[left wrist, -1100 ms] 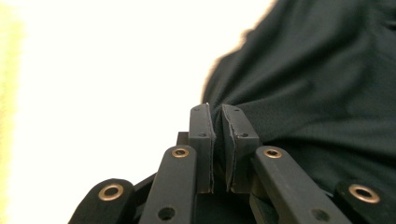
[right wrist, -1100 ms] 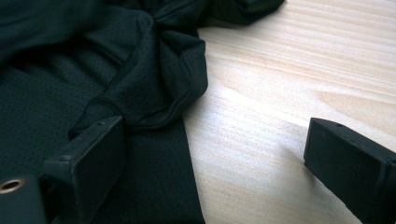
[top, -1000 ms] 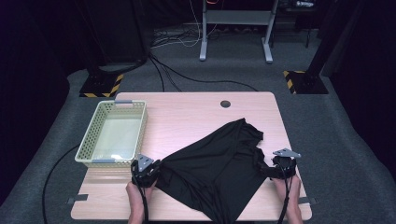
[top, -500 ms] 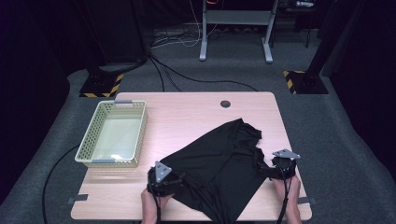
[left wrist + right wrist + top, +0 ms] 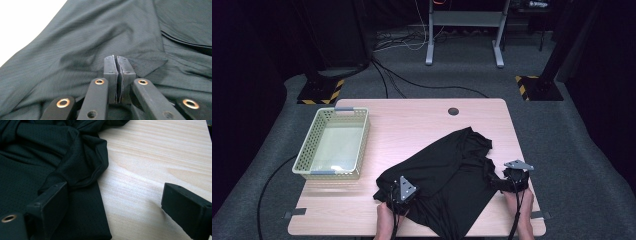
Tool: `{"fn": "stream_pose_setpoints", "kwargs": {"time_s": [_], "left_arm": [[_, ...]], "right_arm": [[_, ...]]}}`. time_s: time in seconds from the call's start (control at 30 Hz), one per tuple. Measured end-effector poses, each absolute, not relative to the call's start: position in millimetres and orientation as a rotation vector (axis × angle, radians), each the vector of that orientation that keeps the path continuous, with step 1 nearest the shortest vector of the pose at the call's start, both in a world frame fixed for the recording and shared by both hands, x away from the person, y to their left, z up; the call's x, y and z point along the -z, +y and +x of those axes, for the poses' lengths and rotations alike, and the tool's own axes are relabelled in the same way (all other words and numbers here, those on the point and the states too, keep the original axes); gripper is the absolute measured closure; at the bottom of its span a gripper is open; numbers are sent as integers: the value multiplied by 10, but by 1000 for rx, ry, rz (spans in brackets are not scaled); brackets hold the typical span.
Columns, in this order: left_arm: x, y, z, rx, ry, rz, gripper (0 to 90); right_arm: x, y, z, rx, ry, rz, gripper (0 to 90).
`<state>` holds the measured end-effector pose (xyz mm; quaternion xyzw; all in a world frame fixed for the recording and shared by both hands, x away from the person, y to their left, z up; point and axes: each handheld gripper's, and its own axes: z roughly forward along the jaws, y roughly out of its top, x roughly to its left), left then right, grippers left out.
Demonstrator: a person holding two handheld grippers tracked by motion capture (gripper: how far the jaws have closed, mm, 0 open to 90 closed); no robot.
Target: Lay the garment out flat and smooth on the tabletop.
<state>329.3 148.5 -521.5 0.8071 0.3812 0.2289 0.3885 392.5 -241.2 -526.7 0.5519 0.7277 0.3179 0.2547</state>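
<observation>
Since a second ago our left gripper (image 5: 404, 189) has slid along the near edge toward the middle of the table, carrying the near left part of the black shirt (image 5: 447, 180) inward with it, so bare wood now lies between the cloth and the basket (image 5: 333, 143). Our right gripper (image 5: 514, 176) has stayed where it was at the shirt's right side.

Nearest us, our left gripper's jaws have just been closing and now stand pressed together in the left gripper view (image 5: 116, 65), with what looks like a thin fold of the shirt's fabric (image 5: 87, 45) pinched between the pads. The cloth spreads out beyond them in soft wrinkles.

Our right gripper (image 5: 117, 205) is spread wide. One jaw rests on the shirt's edge (image 5: 62, 170), the other hangs over bare wood of the table (image 5: 155, 157), and nothing is clamped between them.

The shirt lies crumpled on the near right half of the table (image 5: 412, 120), reaching from the front edge up toward the middle.

Farther off on the left, well apart from the shirt, the pale green slotted basket sits on the tabletop. We see only its bare floor inside.
</observation>
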Motion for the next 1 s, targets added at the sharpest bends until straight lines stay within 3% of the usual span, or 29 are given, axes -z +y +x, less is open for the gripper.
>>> {"fn": "stream_pose_setpoints", "kwargs": {"time_s": [0.4,0.63,0.73,0.87,1.0], "left_arm": [[5072,2460,3339,-742,1238,1841,874],[5223,2781,3352,-724,1351,1825,864],[5217,2709,3335,-714,1349,1796,752],[5127,2528,3285,-742,1315,1767,538],[5053,2310,3240,-749,1242,1781,456]], "right_arm": [[5267,-2415,3925,-861,1970,1503,75],[5266,-2414,3923,-860,1967,1504,78],[5266,-2411,3922,-860,1965,1504,78],[5265,-2408,3918,-858,1966,1497,82],[5263,-2394,3906,-852,1964,1478,93]]}}
